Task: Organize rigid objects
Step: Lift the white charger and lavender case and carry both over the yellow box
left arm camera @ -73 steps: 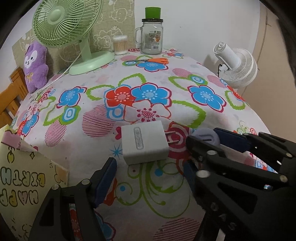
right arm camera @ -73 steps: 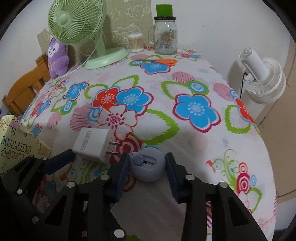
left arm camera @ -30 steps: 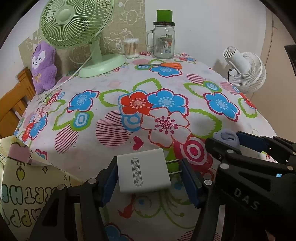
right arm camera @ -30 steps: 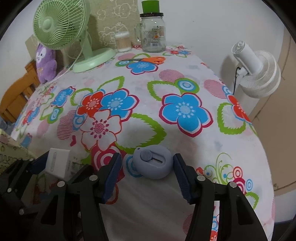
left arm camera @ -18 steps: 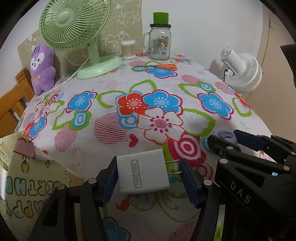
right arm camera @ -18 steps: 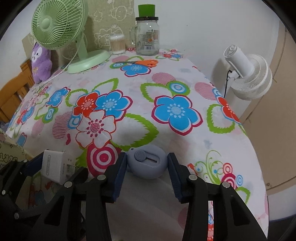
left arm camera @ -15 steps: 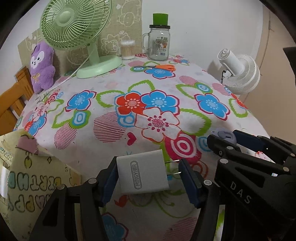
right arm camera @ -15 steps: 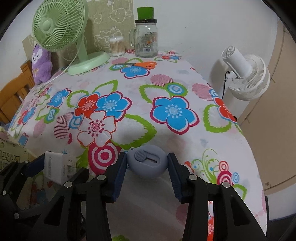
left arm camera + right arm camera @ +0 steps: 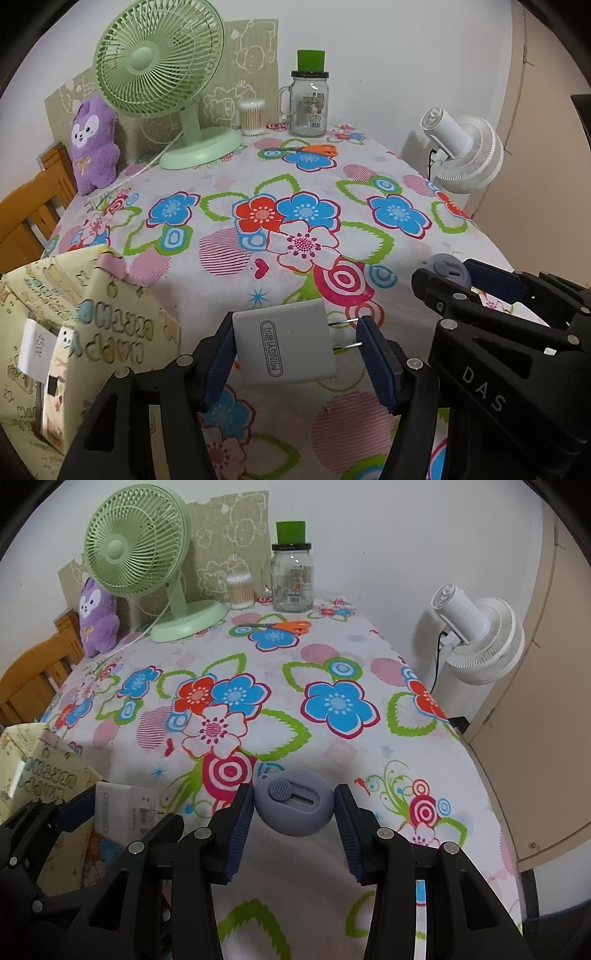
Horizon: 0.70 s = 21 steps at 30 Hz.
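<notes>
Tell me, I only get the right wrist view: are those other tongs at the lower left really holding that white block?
Observer: Yes. The left wrist view shows the left tongs shut on the white charger, with one pad on its body and the other against the tips of its prongs.
Operator: And the yellow bag beside it, is anything inside?
Observer: From that side the birthday bag is open, and a white box looks to be standing inside it.
</notes>
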{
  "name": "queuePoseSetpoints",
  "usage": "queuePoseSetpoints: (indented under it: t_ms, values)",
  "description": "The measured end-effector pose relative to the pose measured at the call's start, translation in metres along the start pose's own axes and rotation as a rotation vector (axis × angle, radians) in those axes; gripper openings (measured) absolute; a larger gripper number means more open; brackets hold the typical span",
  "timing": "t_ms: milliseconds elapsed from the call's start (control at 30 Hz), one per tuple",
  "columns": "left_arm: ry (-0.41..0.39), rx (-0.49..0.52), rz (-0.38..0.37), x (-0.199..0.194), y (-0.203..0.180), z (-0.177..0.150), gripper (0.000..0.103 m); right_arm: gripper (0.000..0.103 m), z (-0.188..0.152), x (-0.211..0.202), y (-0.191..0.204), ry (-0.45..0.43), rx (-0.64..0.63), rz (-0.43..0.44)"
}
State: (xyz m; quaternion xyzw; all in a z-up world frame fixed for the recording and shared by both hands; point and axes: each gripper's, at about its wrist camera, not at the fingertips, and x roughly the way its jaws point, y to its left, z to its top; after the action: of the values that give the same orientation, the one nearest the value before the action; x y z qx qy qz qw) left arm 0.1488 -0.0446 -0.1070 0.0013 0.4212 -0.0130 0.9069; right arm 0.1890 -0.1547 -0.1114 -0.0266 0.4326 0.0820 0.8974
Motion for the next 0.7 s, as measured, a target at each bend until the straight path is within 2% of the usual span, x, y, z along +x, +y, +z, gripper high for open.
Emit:
queuePoseSetpoints:
  t_ms: [700]
  values:
    - [-0.072, 0.010, 0.004, -0.058, -0.001, -0.017, 0.066, 0.047, -0.019, -0.062, 0.012, -0.079, 0.003, 0.003]
